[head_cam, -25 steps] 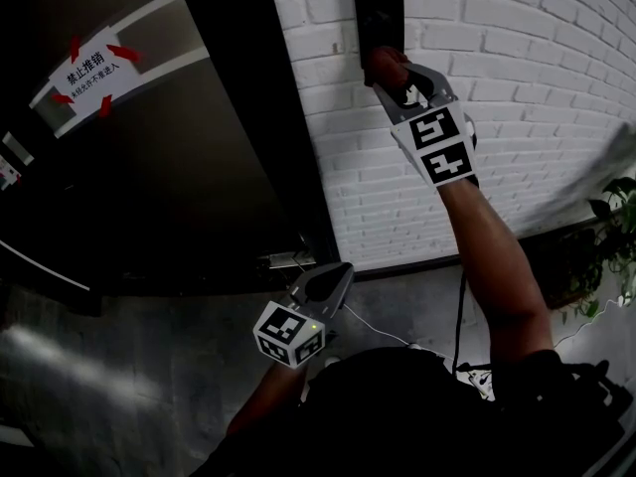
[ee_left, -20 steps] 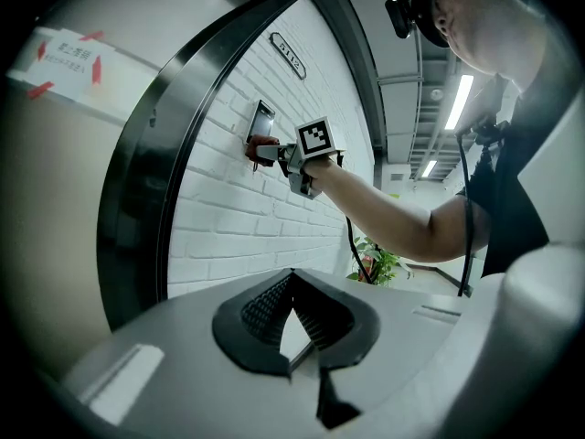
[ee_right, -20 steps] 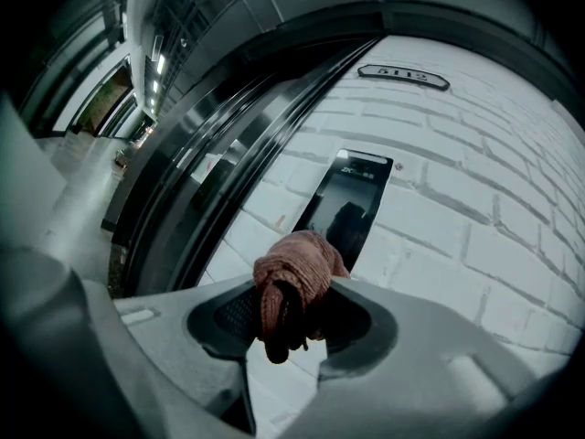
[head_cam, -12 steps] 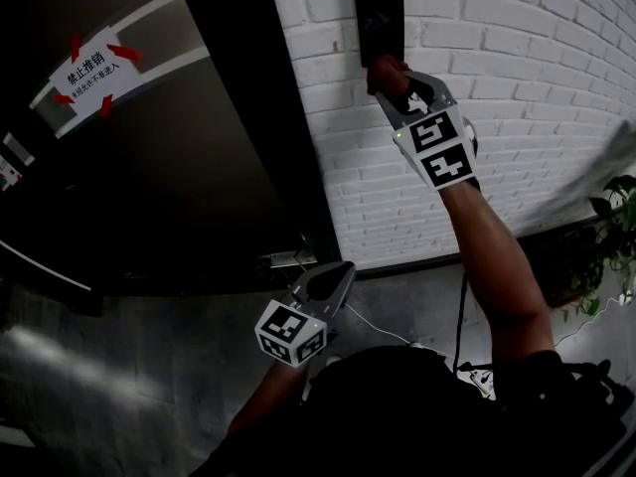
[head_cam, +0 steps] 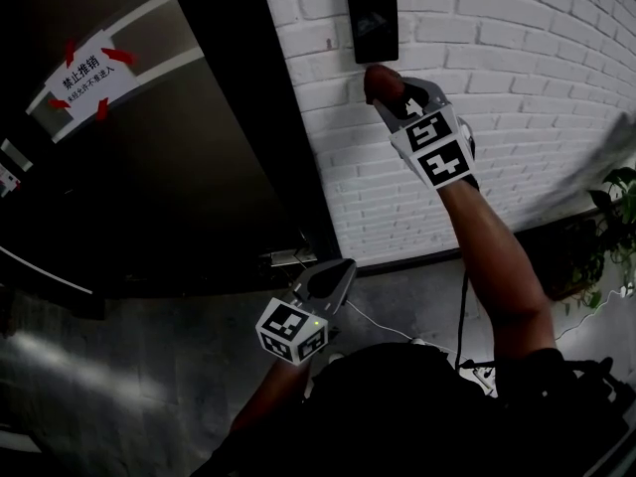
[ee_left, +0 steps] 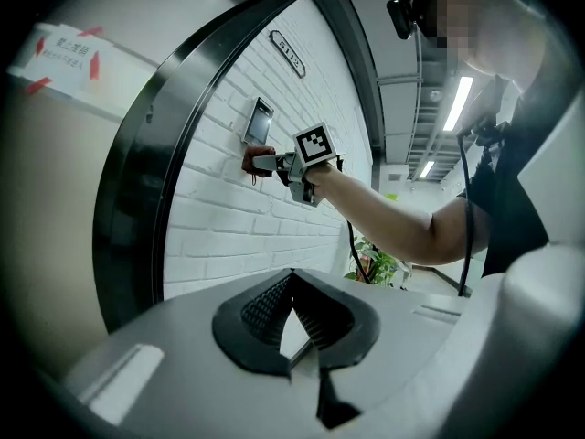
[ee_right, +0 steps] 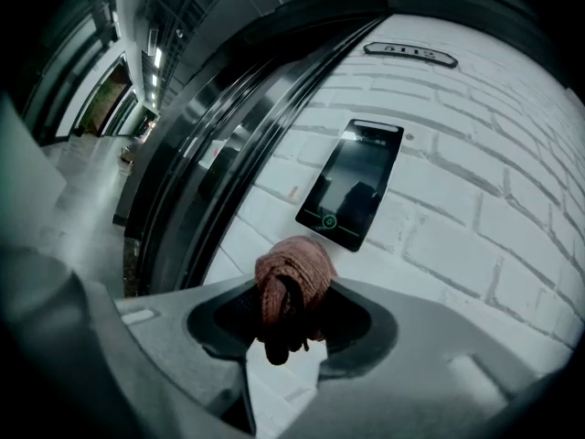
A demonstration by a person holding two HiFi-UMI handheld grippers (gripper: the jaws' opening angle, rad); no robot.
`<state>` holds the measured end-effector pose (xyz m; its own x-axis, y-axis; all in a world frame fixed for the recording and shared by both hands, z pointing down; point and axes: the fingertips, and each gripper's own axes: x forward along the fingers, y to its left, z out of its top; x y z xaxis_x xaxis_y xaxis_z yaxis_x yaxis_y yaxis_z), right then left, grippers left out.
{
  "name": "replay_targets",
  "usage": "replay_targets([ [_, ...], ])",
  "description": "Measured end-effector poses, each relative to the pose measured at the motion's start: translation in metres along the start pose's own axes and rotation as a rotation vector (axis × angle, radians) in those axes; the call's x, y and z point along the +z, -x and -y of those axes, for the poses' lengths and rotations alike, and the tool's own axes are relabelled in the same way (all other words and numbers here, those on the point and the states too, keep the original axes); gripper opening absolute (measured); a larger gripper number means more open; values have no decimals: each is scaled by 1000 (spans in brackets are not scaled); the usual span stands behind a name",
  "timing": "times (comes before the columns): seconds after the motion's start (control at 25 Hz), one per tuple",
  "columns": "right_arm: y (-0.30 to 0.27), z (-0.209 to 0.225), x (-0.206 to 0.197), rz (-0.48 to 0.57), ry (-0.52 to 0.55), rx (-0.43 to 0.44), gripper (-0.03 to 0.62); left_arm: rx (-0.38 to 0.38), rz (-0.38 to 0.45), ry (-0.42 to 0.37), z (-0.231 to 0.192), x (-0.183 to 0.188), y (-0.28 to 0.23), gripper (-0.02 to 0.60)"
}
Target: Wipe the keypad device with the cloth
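Observation:
The keypad device (head_cam: 371, 18) is a black glossy panel fixed high on the white brick wall; it also shows in the right gripper view (ee_right: 352, 183) and far off in the left gripper view (ee_left: 259, 122). My right gripper (head_cam: 393, 92) is raised and shut on a bunched reddish-brown cloth (head_cam: 381, 82). The cloth (ee_right: 292, 277) sits just below the panel's lower edge, against the bricks. My left gripper (head_cam: 338, 274) hangs low near my waist, shut on nothing, its jaws (ee_left: 291, 323) pointing towards the wall.
A dark metal door fills the left, with a white sign with red arrows (head_cam: 89, 73) and a handle (head_cam: 288, 259). A potted plant (head_cam: 616, 227) stands at the right. A white cable (head_cam: 388, 326) lies on the grey floor. A number plate (ee_right: 409, 55) is above the panel.
My right gripper has slid the cloth downward, from the lower part of the keypad device to the bricks just beneath it. The left gripper has stayed in place.

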<state>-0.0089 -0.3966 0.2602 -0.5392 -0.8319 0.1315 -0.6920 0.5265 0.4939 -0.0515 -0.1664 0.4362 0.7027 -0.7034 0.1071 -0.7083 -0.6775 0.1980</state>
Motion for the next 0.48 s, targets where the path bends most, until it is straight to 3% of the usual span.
replay_targets([
  [0.24,6,0,4,4,-10,21,144,-2,2,0,-1,0,-1,17],
  [0.48,34,11,49,129,-9,14,144,21,-3,0,-6,-2,5,17],
])
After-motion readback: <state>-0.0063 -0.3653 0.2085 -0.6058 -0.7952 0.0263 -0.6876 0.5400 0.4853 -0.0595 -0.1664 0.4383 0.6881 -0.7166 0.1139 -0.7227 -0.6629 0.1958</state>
